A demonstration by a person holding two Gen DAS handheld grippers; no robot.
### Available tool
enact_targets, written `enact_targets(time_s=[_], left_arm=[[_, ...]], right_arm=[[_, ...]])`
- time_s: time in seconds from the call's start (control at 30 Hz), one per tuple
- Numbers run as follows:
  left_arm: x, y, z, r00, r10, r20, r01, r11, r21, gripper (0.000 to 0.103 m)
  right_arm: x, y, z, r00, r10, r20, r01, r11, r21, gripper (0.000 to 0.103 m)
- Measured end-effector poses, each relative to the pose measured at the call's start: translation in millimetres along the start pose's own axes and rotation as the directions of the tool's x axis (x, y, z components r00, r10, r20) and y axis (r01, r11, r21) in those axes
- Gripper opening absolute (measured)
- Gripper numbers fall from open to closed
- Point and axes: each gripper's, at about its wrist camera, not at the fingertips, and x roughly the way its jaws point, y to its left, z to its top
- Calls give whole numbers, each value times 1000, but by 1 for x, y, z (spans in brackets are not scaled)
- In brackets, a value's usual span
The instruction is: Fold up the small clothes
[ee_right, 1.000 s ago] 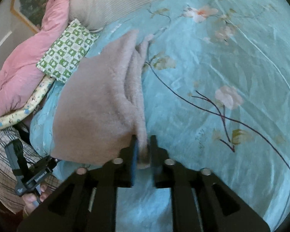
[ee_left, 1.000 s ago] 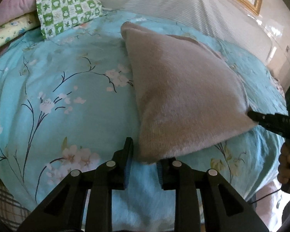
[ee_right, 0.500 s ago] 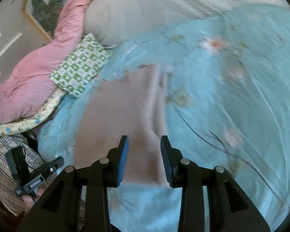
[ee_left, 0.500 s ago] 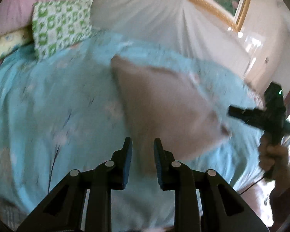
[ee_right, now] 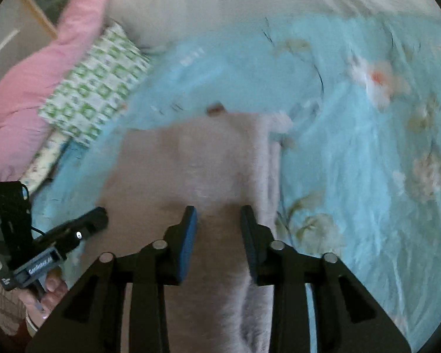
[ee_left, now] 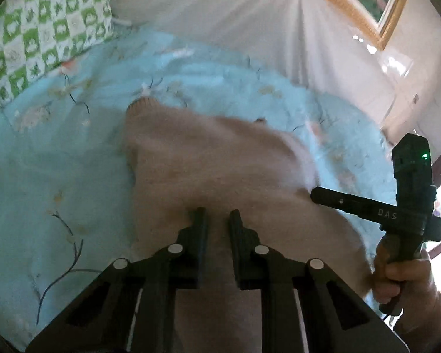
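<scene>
beige garment (ee_left: 220, 170) lies folded on the bed (ee_left: 58, 161); my left tool (ee_left: 217, 220) and right tool (ee_right: 219, 217), jaws just narrowing, seem parted above it, gripping nothing.

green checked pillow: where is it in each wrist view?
Left wrist: pillow in the top-left corner, above the blue bedspread.
Right wrist: pillow at left, upper middle, blurred, just below the pink quilt.
Shared landmark: the beige garment, centre of both views, ahead of the fingers.
</scene>
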Motion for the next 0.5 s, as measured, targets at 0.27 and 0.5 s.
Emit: enact_targets(time_s=[0.27, 0.5], left_arm=[[-34, -7, -14, 998, -32, 49, 32, 1000, 1, 14], [-87, -27, -76, 988, -146, 54, 142, 987, 76, 14]], right_arm=[[-20, -1, -7, 999, 19, 50, -19, 1000, -6, 28], [-76, 21, -53, 991, 100, 94, -94, 994, -62, 29]])
